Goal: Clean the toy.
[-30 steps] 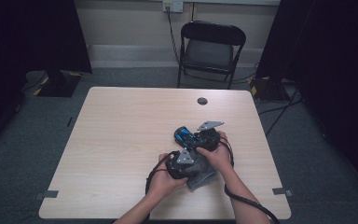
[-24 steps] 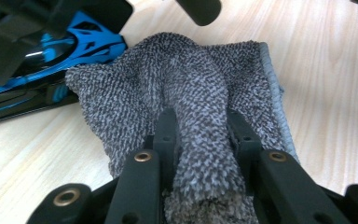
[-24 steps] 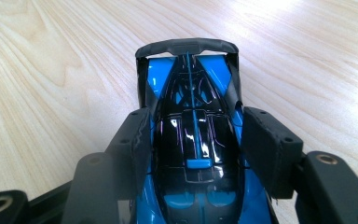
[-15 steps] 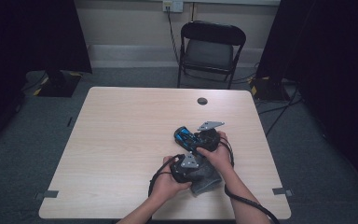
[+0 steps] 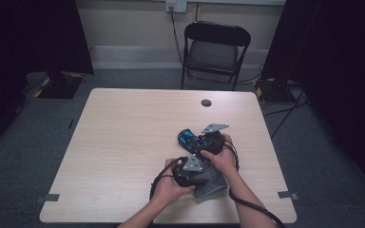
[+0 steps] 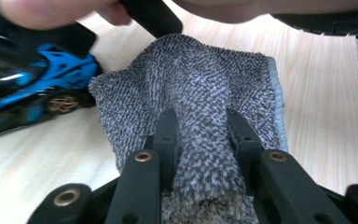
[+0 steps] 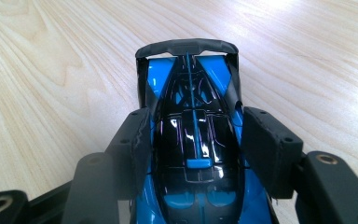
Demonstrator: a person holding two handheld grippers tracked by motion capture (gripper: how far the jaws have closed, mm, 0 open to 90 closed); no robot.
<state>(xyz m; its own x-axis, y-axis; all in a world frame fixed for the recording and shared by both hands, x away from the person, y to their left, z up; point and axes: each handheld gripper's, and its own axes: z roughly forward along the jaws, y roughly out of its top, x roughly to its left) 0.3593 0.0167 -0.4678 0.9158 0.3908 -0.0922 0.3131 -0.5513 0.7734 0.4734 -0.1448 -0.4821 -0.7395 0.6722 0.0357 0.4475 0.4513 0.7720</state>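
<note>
A blue and black toy race car (image 7: 191, 88) rests on the pale wooden table (image 5: 123, 142), and my right gripper (image 7: 193, 135) is shut on its sides, one pad against each flank. From above, the car (image 5: 188, 139) lies just left of the right gripper (image 5: 203, 146). My left gripper (image 6: 200, 121) is shut on a bunched grey woven cloth (image 6: 191, 88); the cloth's loose end spreads on the table beside the car (image 6: 37, 88). In the high view the left gripper (image 5: 190, 170) sits just in front of the right one, with the cloth (image 5: 212, 186) under both hands.
A small black round disc (image 5: 206, 102) lies near the table's far edge. A black folding chair (image 5: 216, 47) stands beyond the table. Cables trail from both grippers over the near edge. Grey tape tabs mark the table's front corners.
The left gripper with the cloth has shifted slightly to the right, closer to the right hand. The right gripper and the car have stayed put.
</note>
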